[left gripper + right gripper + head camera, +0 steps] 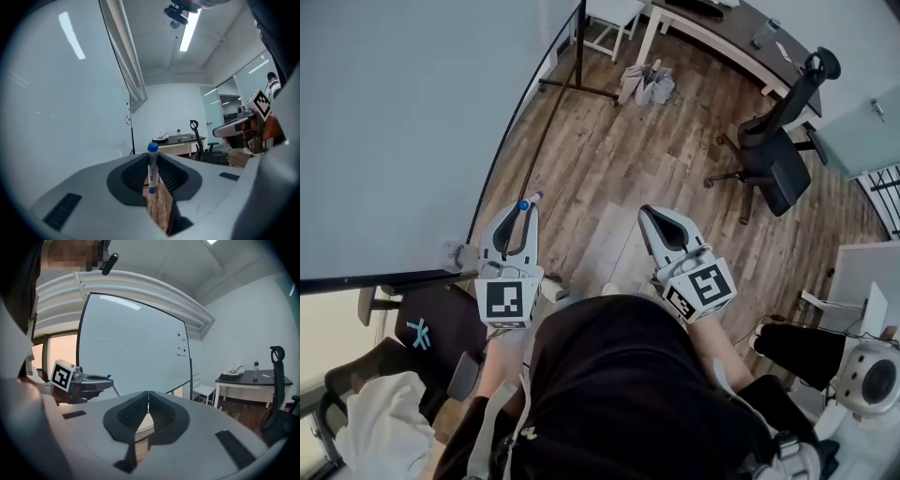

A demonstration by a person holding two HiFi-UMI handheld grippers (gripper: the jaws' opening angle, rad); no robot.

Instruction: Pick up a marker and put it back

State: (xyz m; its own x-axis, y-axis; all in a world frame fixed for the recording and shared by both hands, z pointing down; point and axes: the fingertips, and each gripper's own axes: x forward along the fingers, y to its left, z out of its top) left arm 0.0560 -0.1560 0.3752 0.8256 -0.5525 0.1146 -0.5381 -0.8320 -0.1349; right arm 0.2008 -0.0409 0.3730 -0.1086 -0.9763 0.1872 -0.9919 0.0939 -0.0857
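In the head view, the left tool (525, 210) carries the marker (528, 200) close to the lower edge of the whiteboard (394, 131), above the wooden floor (609, 159). The right tool (654, 216) is beside it, and both point forward in front of the person's body. I judge that the picking up is done and the putting back remains. The next move needs the marker carried to its resting place, which I cannot identify.

In the left gripper view, the jaws pinch the marker (152, 169) by its body, upright, with the blue cap above the tips.

In the right gripper view, the jaws are pressed together with nothing between them, and they face the whiteboard
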